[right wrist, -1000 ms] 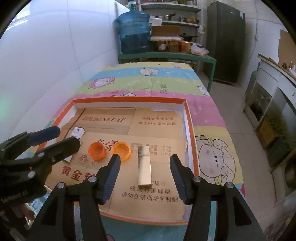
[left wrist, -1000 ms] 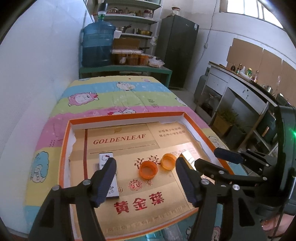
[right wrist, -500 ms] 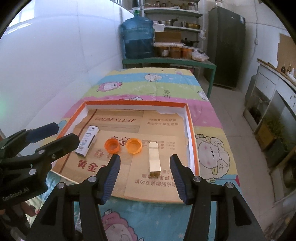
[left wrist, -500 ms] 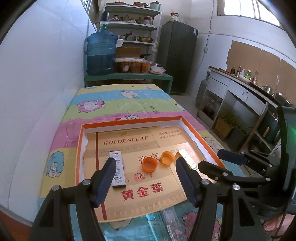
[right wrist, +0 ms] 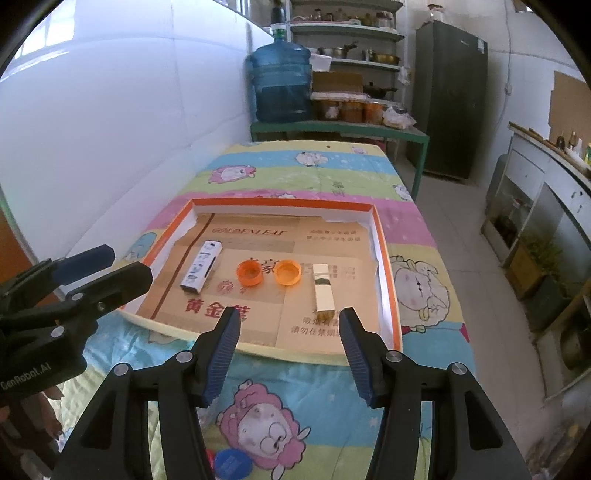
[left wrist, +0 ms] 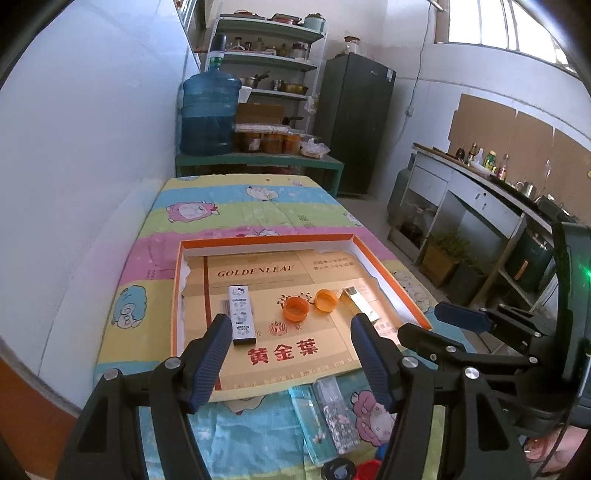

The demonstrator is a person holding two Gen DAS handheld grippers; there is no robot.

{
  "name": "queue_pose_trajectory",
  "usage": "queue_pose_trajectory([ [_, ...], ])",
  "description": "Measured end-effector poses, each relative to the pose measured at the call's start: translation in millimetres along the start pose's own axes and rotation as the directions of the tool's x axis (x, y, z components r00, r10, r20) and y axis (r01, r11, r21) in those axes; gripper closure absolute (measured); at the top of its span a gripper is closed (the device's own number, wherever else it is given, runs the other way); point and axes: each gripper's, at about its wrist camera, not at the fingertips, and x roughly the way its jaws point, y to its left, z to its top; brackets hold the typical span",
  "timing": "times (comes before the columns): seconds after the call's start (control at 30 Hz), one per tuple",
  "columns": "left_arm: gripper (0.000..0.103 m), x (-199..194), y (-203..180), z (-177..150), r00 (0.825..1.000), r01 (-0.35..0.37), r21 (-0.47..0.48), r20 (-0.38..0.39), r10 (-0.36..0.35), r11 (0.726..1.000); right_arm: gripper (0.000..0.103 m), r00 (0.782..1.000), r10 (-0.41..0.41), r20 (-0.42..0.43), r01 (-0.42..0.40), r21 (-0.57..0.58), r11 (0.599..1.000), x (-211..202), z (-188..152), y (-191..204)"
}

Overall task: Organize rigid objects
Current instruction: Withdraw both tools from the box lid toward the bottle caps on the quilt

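Hovering with fingers spread and empty, both grippers, left (left wrist: 288, 354) and right (right wrist: 288, 354). Glossy gold rectangular box (right wrist: 322, 288) lies lengthwise ahead of right, nearer it

**A bright kitchen storeroom**

A white wall (left wrist: 92, 155) fills the left of the frame. At the far end, a green bench (left wrist: 258, 160) carries a blue water jug (left wrist: 208, 112) and jars, under white shelves (left wrist: 266, 59) of pots. A dark fridge (left wrist: 356, 125) stands beside them. Upper right, a window (left wrist: 495, 22) lets in daylight above a grey counter (left wrist: 476, 192) holding bottles. The floor (right wrist: 454, 229) is pale tile.
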Motion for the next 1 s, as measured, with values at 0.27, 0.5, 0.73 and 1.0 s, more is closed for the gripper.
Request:
queue_pose_trajectory([
  [0.27,0.037,-20.9,-3.3,-8.4,1.0,0.011,0.005,0.007,-0.011,1.0,0.046,1.0,-0.001,0.014,0.001,-0.011,1.0,-21.8,-8.3,9.8],
  [0.5,0.037,-38.5,-4.4,-16.5,1.0,0.013,-0.003,0.017,-0.013,1.0,0.046,1.0,0.001,0.017,0.0,-0.017,1.0,-35.9,-16.9,15.8],
  [0.73,0.037,-52.6,-7.9,-24.8,0.999,0.021,-0.004,0.027,-0.021,1.0,0.046,1.0,0.0,0.018,0.001,-0.025,1.0,-50.5,-27.9,21.5],
  [1.0,0.037,-65.3,-11.8,-33.9,0.999,0.032,0.001,0.033,-0.032,0.999,0.046,1.0,0.0,0.016,0.0,-0.032,0.999,-62.1,-36.4,26.8],
])
